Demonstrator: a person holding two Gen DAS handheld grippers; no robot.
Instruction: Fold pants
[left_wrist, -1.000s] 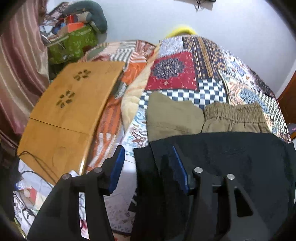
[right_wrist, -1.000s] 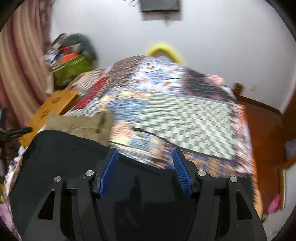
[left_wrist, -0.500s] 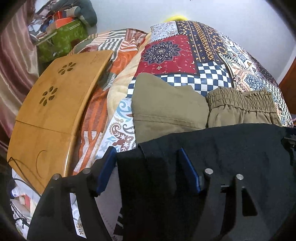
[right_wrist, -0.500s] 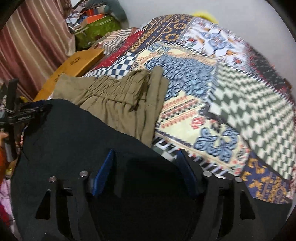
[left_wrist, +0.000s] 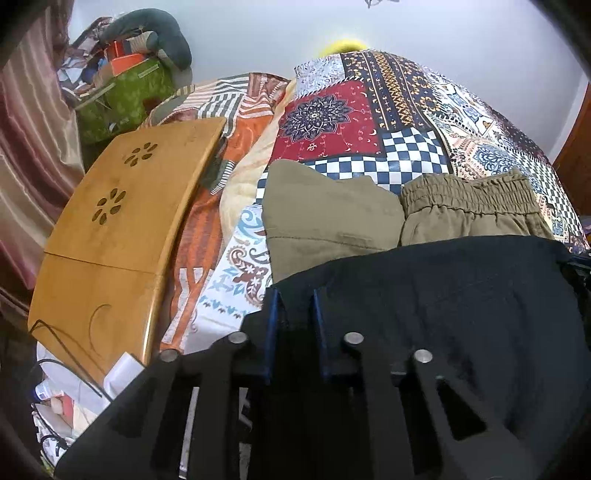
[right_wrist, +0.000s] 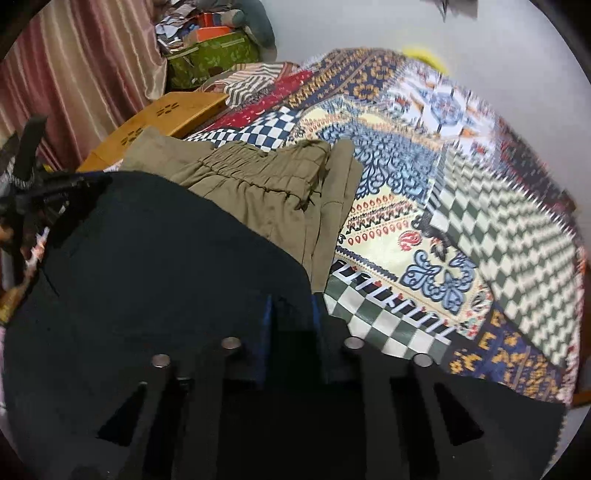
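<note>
A pair of black pants (left_wrist: 443, 295) lies spread across the near edge of the bed, filling the lower part of both views. My left gripper (left_wrist: 293, 295) is shut on its left corner, with the blue pads pinching a fold of black cloth. At the opposite corner of the black pants (right_wrist: 166, 277), my right gripper (right_wrist: 290, 301) has its jaws closing, and black fabric is pressed between the pads. Just behind lies a folded pair of olive pants (left_wrist: 332, 221) with an elastic waistband, also seen from the right side as olive pants (right_wrist: 258, 192).
A patchwork quilt (left_wrist: 406, 110) covers the bed. A wooden lap table (left_wrist: 122, 221) rests on the bed's left side. Beyond it stands a green box (left_wrist: 122, 96) of clutter, beside a striped curtain (left_wrist: 29, 147). Cables and papers lie at the lower left.
Both grippers' jaws went from wide apart to pinched together on the black pants' near edge. The right gripper dropped lower and rolled, bringing the olive pants into its view.
</note>
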